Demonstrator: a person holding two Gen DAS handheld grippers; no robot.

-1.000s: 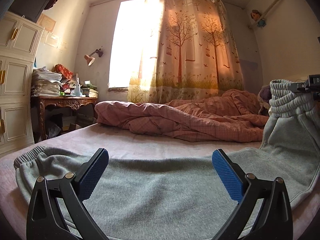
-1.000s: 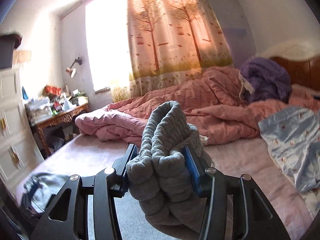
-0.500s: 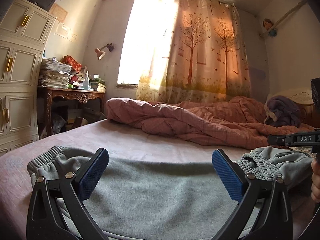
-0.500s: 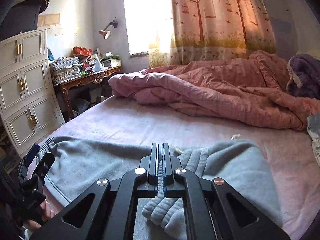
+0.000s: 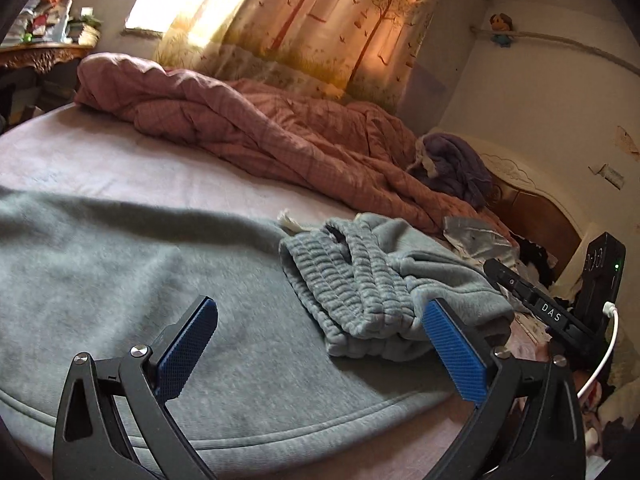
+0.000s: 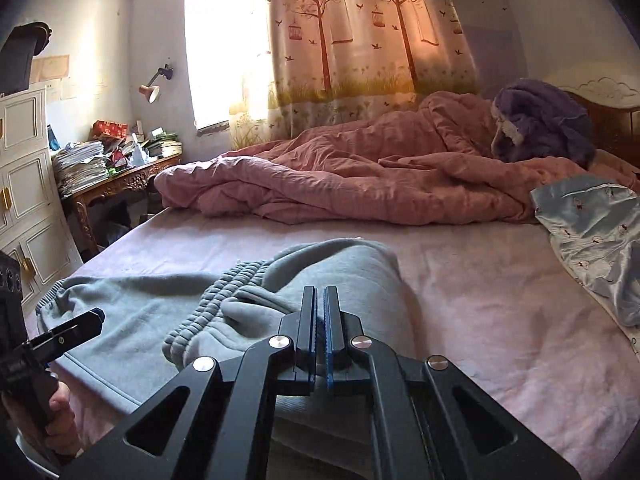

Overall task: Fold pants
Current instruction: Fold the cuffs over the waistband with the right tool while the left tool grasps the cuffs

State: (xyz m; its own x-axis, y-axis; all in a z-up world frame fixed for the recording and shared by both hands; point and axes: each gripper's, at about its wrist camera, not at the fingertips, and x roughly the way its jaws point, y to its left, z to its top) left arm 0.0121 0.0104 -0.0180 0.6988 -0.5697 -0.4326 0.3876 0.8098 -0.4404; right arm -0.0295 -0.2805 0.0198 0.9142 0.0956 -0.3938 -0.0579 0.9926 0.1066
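Grey sweatpants (image 5: 168, 280) lie on the pink bed sheet (image 5: 100, 168), with their ribbed cuffs (image 5: 352, 280) folded back on top of the flat part. My left gripper (image 5: 320, 348) is open and empty, just above the pants near the cuffs. My right gripper (image 6: 320, 312) is shut with nothing between its pads, just above the folded part of the pants (image 6: 340, 272). The ribbed cuffs (image 6: 216, 304) lie to its left. The right gripper's body also shows at the right of the left wrist view (image 5: 532, 300).
A crumpled pink quilt (image 6: 360, 176) lies across the far side of the bed. A purple garment (image 6: 540, 124) sits at the headboard. A light blue cloth (image 6: 600, 240) lies at the right. A cluttered desk (image 6: 120, 172) and white cabinet (image 6: 28, 208) stand left.
The right gripper lowered the cuffs onto the flat pants, let them go and pulled back shut. The left gripper swung right toward the cuffs.
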